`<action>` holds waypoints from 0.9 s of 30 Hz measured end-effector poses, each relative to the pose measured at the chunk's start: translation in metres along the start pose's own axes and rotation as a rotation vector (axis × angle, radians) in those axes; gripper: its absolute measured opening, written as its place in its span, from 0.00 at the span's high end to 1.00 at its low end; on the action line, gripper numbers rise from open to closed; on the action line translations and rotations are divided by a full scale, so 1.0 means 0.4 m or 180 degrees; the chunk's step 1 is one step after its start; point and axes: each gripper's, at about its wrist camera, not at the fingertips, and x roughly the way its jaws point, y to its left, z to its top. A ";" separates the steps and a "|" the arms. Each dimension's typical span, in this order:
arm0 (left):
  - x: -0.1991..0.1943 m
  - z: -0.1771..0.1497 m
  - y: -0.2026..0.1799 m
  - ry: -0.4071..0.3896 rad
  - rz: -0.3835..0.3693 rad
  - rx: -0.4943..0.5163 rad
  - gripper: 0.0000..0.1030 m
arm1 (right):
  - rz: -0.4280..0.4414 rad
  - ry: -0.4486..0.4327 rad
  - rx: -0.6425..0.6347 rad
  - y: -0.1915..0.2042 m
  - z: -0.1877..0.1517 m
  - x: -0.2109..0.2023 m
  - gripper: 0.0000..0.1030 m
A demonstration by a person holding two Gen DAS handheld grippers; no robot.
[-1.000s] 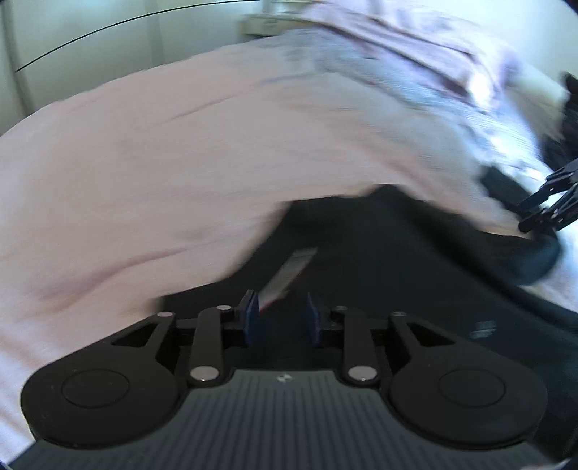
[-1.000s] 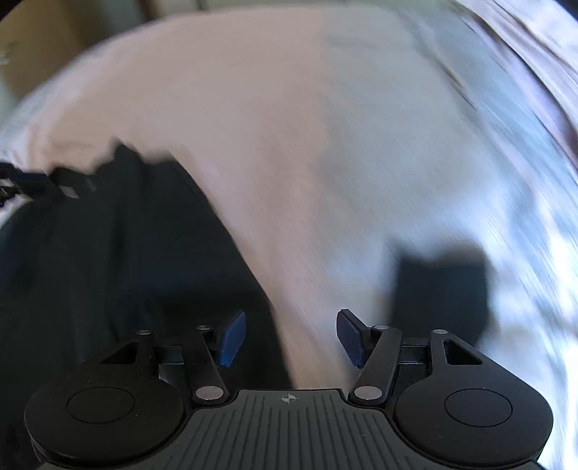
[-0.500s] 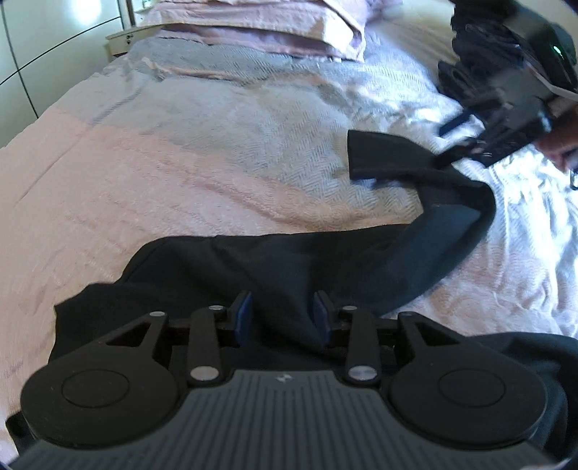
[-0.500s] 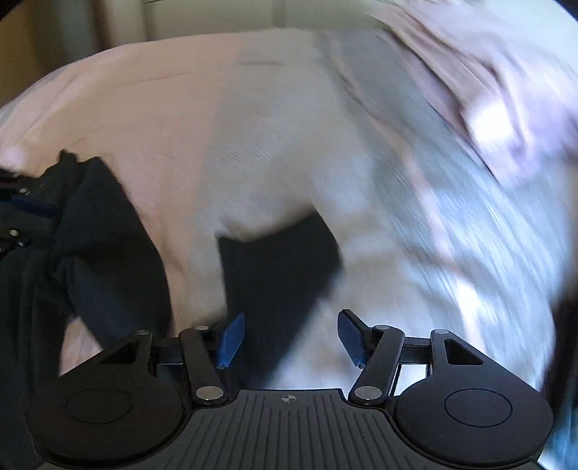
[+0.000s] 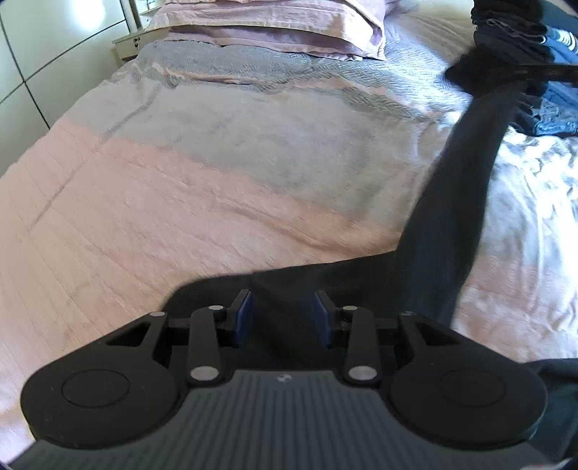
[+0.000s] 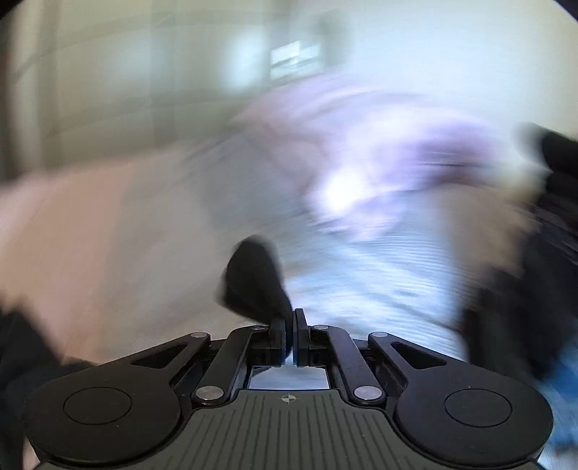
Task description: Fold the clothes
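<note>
A black garment [image 5: 448, 220] lies on the pink and grey bedspread [image 5: 202, 173], one long part stretched up to the right. My left gripper [image 5: 282, 316] holds its blue pads apart, with black cloth between them. My right gripper [image 6: 290, 330] is shut on the end of the black garment [image 6: 254, 280], which sticks up past the fingers. The right wrist view is heavily blurred. In the left wrist view the right gripper [image 5: 534, 72] shows as a dark blur at the far end of the stretched part.
Pillows [image 5: 274, 21] lie at the head of the bed. A pile of dark and blue clothes [image 5: 531, 43] sits at the far right. A nightstand [image 5: 133, 43] and cupboard doors [image 5: 43, 47] stand to the left.
My right gripper has closed on the garment's end and lifted it up and away, stretching the cloth taut. My left gripper has stayed on the near part of the garment.
</note>
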 end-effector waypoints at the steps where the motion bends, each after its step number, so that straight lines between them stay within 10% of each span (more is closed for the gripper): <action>1: 0.007 0.010 0.004 0.0006 0.0002 0.0052 0.69 | -0.0127 0.0051 0.0206 -0.039 -0.016 -0.018 0.99; 7: 0.075 0.052 -0.002 0.0138 -0.0016 0.0393 0.68 | -0.0408 0.0649 0.0700 -0.131 -0.144 -0.075 0.79; 11: 0.136 0.070 -0.011 0.0306 -0.0061 0.0552 0.65 | -0.0488 0.0689 0.0970 -0.121 -0.172 -0.104 0.39; 19: 0.237 0.066 -0.062 0.0977 -0.0166 0.1254 0.61 | -0.0455 0.0667 0.1161 -0.182 -0.155 -0.080 0.39; 27: 0.215 0.107 -0.003 0.0635 -0.0172 0.0933 0.64 | 0.0042 0.0638 0.0592 -0.213 -0.112 0.018 0.39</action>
